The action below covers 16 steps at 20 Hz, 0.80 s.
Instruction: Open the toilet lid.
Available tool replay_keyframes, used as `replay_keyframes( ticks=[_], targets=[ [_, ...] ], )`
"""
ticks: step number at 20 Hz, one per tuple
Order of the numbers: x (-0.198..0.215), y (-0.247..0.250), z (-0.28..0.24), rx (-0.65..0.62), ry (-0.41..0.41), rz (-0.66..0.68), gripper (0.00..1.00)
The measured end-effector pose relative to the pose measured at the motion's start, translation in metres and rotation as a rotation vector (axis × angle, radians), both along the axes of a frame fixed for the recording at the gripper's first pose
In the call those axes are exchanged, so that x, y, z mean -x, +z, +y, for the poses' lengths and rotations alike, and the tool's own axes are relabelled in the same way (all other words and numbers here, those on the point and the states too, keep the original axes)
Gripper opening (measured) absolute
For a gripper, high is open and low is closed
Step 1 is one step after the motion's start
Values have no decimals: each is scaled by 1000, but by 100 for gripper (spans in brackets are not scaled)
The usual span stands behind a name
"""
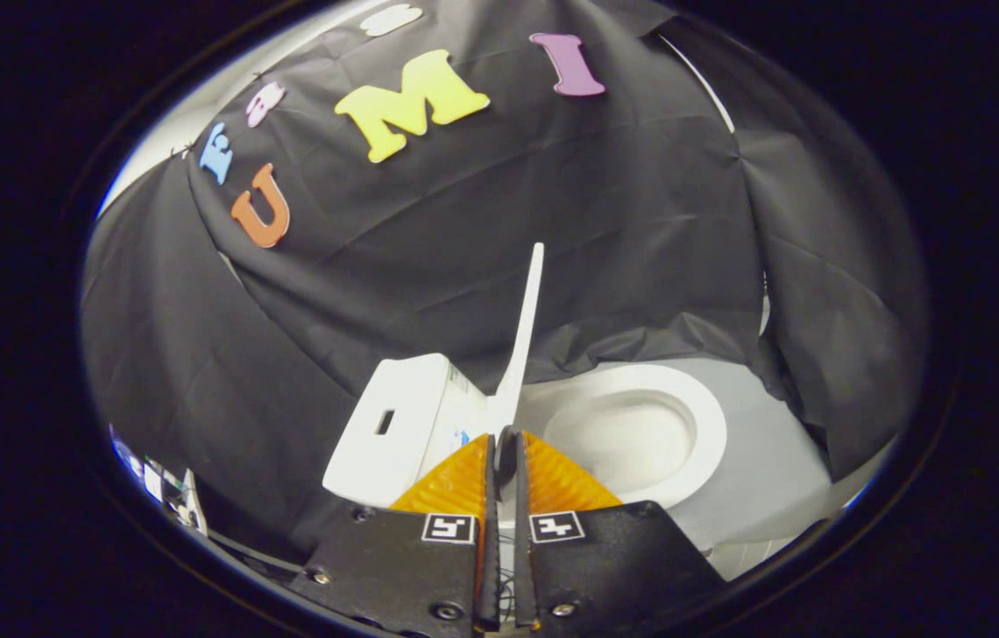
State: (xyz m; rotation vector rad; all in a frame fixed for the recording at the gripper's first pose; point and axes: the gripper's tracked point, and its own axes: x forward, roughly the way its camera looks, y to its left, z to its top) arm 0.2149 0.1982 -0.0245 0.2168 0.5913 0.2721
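Note:
The white toilet is seen from above and to the side. Its lid (524, 328) stands raised, edge-on, as a thin white blade between the tank (406, 425) and the seat ring (703, 416). The bowl (632, 439) lies uncovered. My gripper (506, 440) is shut. Its orange fingers (455, 483) are pressed almost together with only a thin dark slit between them. The lid's hinge end shows just beyond the fingertips. I see nothing held between the fingers, and the toilet lies some way beyond them.
Black cloth walls drape close behind and on both sides of the toilet. A pale grey floor (765, 452) surrounds the bowl on its far side. Some small clutter and cables (171, 496) sit beyond the cloth, off to the tank's side.

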Motion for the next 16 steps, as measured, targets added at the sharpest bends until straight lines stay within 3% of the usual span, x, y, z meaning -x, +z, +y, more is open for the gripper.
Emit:
replay_keyframes(
  ticks=[16],
  targets=[
    [7, 20, 90, 111, 86, -60, 10]
  ],
)
